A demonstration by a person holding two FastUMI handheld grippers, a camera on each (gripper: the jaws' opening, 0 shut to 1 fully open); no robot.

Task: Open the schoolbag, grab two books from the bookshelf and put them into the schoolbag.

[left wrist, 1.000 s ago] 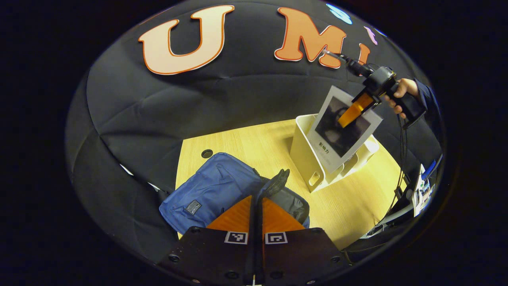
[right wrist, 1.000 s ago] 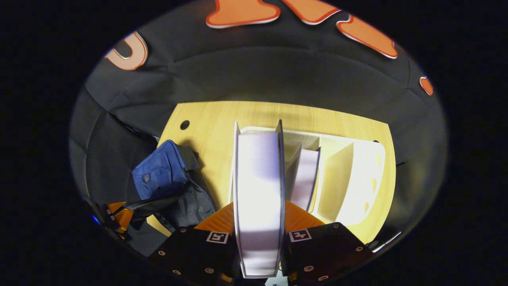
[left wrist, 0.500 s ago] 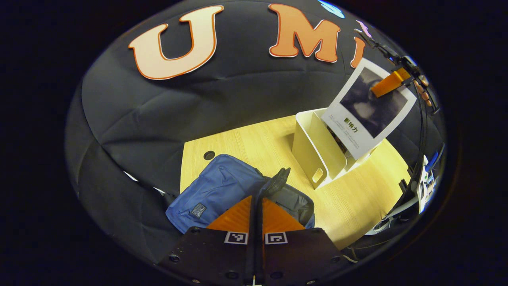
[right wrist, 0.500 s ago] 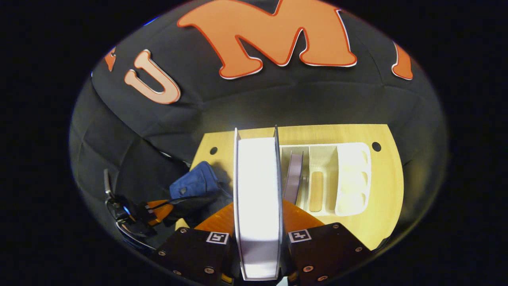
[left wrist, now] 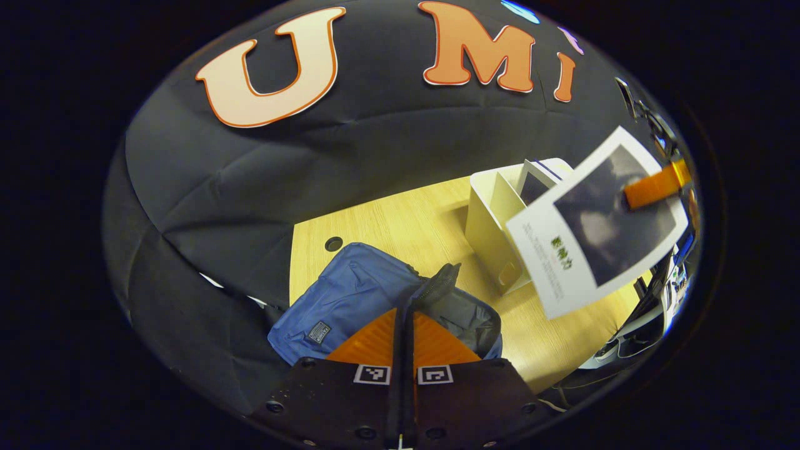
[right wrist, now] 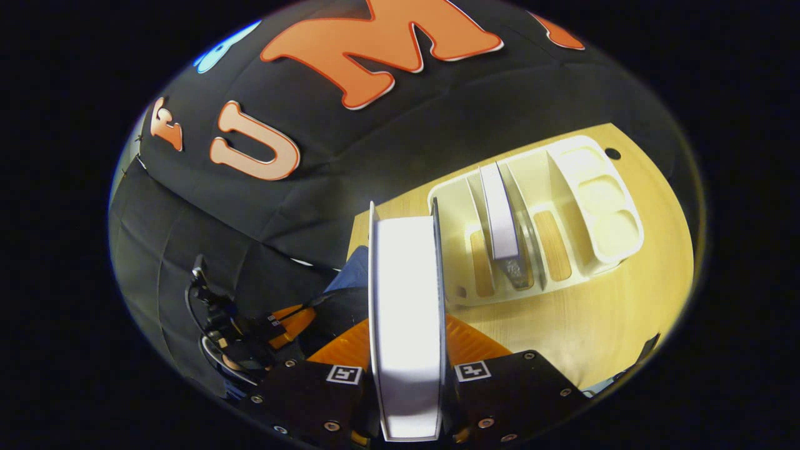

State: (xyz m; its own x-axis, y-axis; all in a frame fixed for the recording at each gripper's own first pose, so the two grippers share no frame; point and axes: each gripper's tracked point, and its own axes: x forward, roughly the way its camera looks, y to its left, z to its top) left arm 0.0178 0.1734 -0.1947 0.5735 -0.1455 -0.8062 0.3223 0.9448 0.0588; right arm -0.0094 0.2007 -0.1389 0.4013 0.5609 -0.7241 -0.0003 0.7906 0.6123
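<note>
Left gripper view showed the book's (left wrist: pixel 594 231) front cover, white-bordered around a dark picture, with green characters too small to read, held aloft beside the bookshelf (left wrist: pixel 494 231). Right gripper view showed its page edges between the right gripper's (right wrist: pixel 406 331) clamped fingers. The left gripper (left wrist: pixel 403 325) pinched the blue schoolbag's (left wrist: pixel 350 300) open edge.
</note>
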